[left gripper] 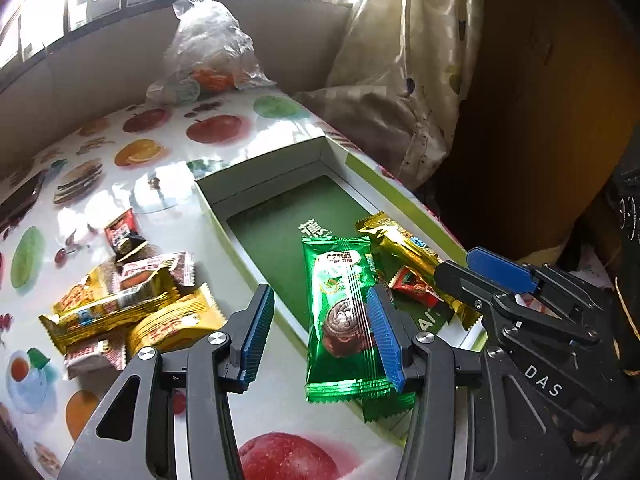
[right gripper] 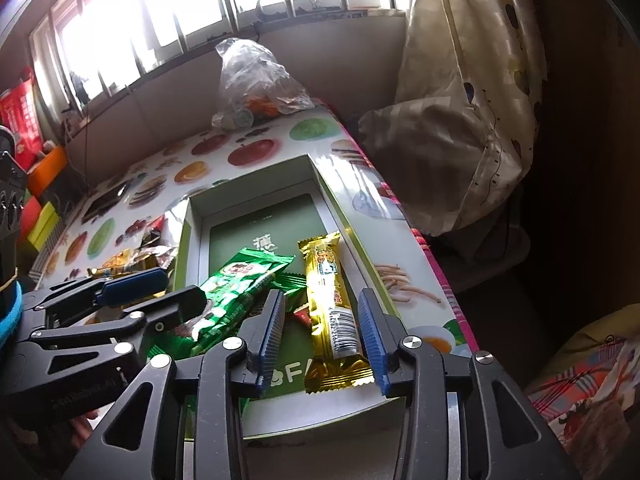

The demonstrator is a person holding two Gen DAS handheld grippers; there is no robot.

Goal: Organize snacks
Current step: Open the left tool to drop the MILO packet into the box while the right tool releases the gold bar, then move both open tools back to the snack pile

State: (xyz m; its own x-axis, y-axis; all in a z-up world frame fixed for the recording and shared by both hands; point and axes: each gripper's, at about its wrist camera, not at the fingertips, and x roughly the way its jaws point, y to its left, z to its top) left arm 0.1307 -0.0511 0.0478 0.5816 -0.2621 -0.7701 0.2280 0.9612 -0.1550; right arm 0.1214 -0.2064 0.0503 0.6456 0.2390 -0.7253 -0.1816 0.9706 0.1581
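A shallow box [left gripper: 208,202] with a green floor lies on the fruit-print table; it also shows in the right wrist view [right gripper: 182,248]. Inside lie a green snack pack [left gripper: 344,312] [right gripper: 236,292], a gold bar [left gripper: 408,248] [right gripper: 328,300] and a small red candy [left gripper: 416,286]. My left gripper [left gripper: 320,332] is open over the box's near left edge, its right finger against the green pack. My right gripper [right gripper: 324,336] is open, its fingers on either side of the gold bar. A pile of gold and red snack packs [left gripper: 128,304] lies on the table left of the box.
A crumpled clear plastic bag [left gripper: 208,48] with oranges sits at the table's far end by the window. A patterned curtain [left gripper: 404,60] hangs to the right past the table edge. Coloured boxes [right gripper: 36,184] stand at far left in the right wrist view.
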